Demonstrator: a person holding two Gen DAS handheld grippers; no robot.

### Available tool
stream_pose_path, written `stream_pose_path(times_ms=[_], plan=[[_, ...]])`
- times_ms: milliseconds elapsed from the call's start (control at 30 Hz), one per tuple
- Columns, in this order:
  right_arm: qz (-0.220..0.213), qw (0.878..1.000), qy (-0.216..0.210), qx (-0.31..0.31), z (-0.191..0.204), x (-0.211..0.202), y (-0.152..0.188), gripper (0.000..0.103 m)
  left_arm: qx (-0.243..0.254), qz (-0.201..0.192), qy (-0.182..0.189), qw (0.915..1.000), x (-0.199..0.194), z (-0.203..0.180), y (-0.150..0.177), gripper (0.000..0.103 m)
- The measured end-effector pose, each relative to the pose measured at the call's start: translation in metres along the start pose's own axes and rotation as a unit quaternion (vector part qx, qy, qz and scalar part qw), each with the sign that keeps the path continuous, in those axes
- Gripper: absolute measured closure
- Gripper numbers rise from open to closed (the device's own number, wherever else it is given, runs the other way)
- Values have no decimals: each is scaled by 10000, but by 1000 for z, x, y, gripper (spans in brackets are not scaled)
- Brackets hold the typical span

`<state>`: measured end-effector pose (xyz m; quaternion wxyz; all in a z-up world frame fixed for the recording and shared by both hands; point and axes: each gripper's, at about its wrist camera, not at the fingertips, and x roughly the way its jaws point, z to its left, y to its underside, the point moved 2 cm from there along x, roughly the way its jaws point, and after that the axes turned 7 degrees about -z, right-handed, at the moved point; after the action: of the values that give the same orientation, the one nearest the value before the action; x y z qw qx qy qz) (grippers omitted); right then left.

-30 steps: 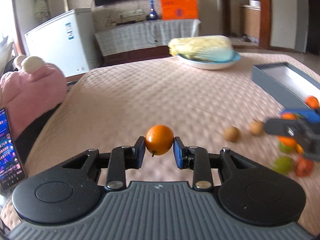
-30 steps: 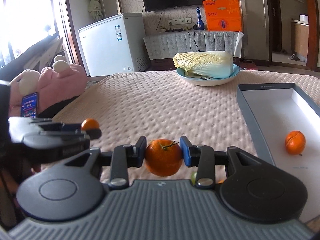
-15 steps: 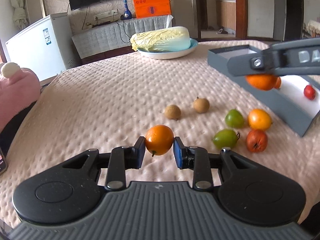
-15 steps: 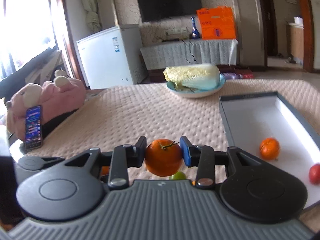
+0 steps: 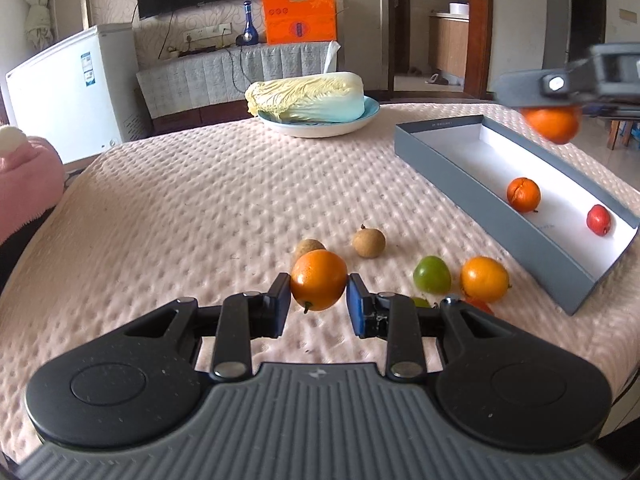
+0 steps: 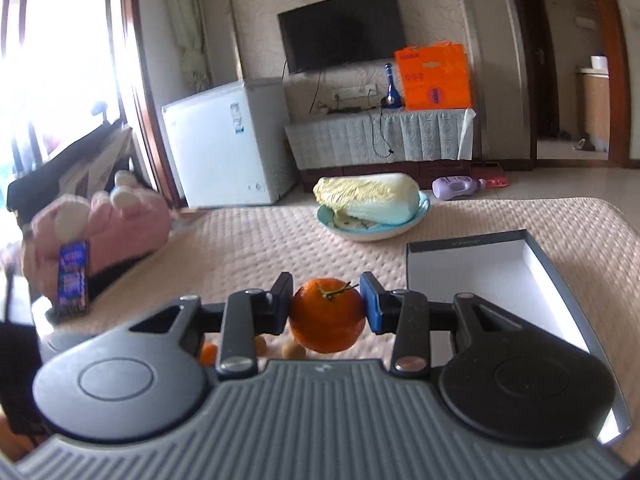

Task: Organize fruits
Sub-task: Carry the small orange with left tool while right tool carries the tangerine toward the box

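My left gripper (image 5: 318, 306) is shut on a small orange (image 5: 319, 279) and holds it above the quilted table. My right gripper (image 6: 325, 304) is shut on a stemmed tangerine (image 6: 326, 315); in the left wrist view it hangs high over the far side of the grey box (image 5: 480, 196), with the tangerine (image 5: 552, 125) under it. The box holds a tangerine (image 5: 523, 195) and a small red fruit (image 5: 599, 220). Loose on the table lie two brown longans (image 5: 369, 243), a green fruit (image 5: 431, 275) and an orange (image 5: 484, 279).
A blue plate (image 5: 320, 126) with a napa cabbage (image 5: 306, 96) stands at the table's far side. A pink plush toy (image 6: 100, 224) and a phone (image 6: 73, 278) sit at the left edge. The grey box's open end (image 6: 468, 256) lies right of my right gripper.
My left gripper has swung right, bringing the loose fruits and box into view. My right gripper has risen and moved over the box. Both keep their fruit.
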<state>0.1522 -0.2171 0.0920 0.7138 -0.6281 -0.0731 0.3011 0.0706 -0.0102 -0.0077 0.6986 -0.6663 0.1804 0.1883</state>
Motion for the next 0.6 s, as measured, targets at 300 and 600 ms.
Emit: stream_pose_path(times_ms=[300, 600], plan=[[-88, 9991, 337, 260, -30, -14, -1, 63, -86, -135, 307, 9994, 2, -19, -13, 68], [-84, 9982, 550, 236, -46, -24, 1, 63, -157, -240, 527, 9982, 8, -35, -24, 68]])
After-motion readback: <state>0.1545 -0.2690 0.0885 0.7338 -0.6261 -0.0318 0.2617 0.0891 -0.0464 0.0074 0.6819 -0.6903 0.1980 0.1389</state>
